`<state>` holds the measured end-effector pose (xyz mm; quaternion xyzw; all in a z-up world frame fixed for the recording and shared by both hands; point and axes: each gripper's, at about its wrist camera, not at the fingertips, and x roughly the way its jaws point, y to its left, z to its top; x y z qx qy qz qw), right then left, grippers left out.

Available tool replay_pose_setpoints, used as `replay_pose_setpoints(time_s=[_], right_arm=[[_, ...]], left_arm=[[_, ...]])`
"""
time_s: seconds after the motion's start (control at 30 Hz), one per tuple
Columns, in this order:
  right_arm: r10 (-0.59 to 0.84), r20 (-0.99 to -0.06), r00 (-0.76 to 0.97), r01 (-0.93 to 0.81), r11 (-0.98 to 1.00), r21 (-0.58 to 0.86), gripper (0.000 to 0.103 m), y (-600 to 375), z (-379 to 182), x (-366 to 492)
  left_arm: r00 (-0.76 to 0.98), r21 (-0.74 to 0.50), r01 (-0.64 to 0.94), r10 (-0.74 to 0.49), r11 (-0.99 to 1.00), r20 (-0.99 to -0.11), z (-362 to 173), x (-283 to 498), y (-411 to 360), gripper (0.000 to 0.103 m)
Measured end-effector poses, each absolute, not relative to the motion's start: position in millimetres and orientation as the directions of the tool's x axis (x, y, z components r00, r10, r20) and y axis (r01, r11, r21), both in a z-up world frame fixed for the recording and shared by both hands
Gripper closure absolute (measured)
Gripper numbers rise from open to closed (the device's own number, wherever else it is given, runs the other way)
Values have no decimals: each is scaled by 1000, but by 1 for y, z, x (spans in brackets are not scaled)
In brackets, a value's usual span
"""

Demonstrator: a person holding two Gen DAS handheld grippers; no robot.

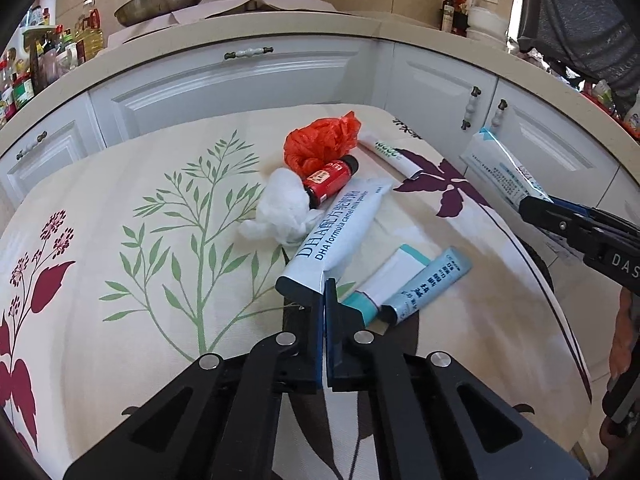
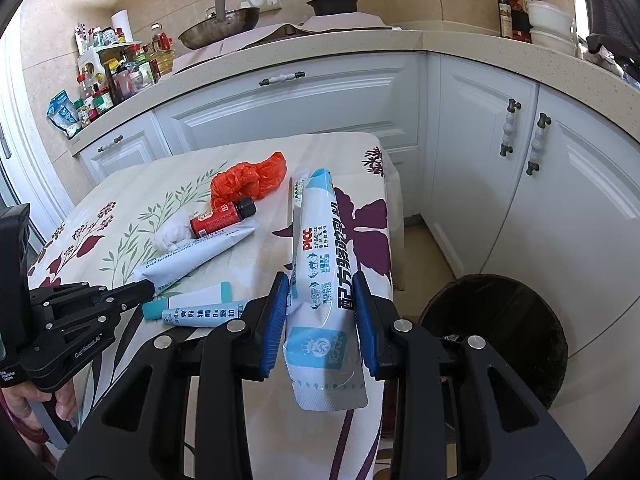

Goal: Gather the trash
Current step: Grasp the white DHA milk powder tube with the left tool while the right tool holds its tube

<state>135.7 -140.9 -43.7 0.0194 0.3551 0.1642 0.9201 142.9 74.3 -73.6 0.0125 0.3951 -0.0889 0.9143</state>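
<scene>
My left gripper [image 1: 323, 292] is shut on the end of a white DHA milk powder sachet [image 1: 336, 226] that lies on the table; it also shows in the right wrist view [image 2: 192, 258]. My right gripper [image 2: 322, 300] is shut on a blue-and-white sachet [image 2: 324, 264], held above the table's right edge; it shows in the left wrist view [image 1: 508, 172]. On the table lie an orange plastic bag [image 1: 320, 142], a red bottle [image 1: 330, 182], a white tissue wad [image 1: 280, 208], two small teal sachets [image 1: 424, 284] and a white tube [image 1: 392, 154].
A dark round trash bin [image 2: 496, 332] stands on the floor right of the table. The table has a floral cloth [image 1: 120, 240]. White cabinets [image 2: 320, 108] and a counter with a wok, a pot and bottles stand behind.
</scene>
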Motion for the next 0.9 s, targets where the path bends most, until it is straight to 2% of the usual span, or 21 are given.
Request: replay_pose_setpoints(time_s=[0.53,0.9], right_arm=[[320,-629,708,-288,945,157,71,-147,-41,126],[324,-608,725,-298,943,148,71,-146,-33,113]], left_arm=[[755,-65,112,-127,992,-643,-58,119,76,102],[829,-60,63,-86,996,-552,-33,92,76,102]])
